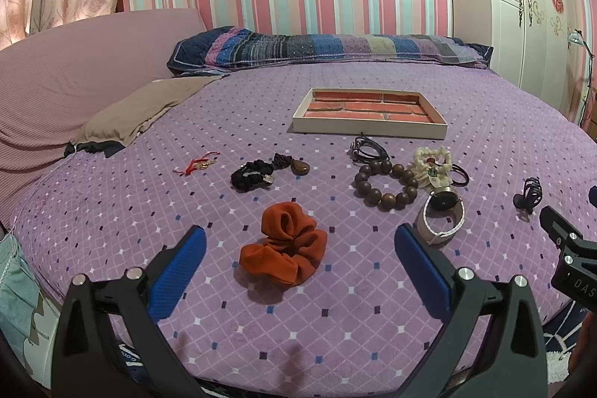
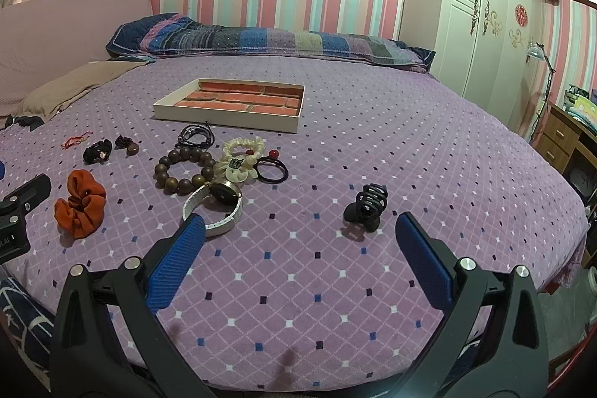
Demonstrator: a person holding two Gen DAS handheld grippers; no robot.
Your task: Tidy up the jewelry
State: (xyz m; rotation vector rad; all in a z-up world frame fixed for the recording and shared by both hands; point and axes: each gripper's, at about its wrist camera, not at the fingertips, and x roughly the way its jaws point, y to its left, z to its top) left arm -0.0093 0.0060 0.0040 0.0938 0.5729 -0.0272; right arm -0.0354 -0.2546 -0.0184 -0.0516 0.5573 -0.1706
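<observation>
— What lay on the bedspread?

— An orange scrunchie sat nearest, crumpled. Beyond it were a wooden bead bracelet, a white-strapped watch touching it, and a cream scrunchie with a black hair tie beside it.

— And elsewhere?

— A black claw clip stood apart on the right. A black braided bracelet, a brown pendant and a red string charm lay left. Dark cords rested just before the empty brick-lined tray.
</observation>
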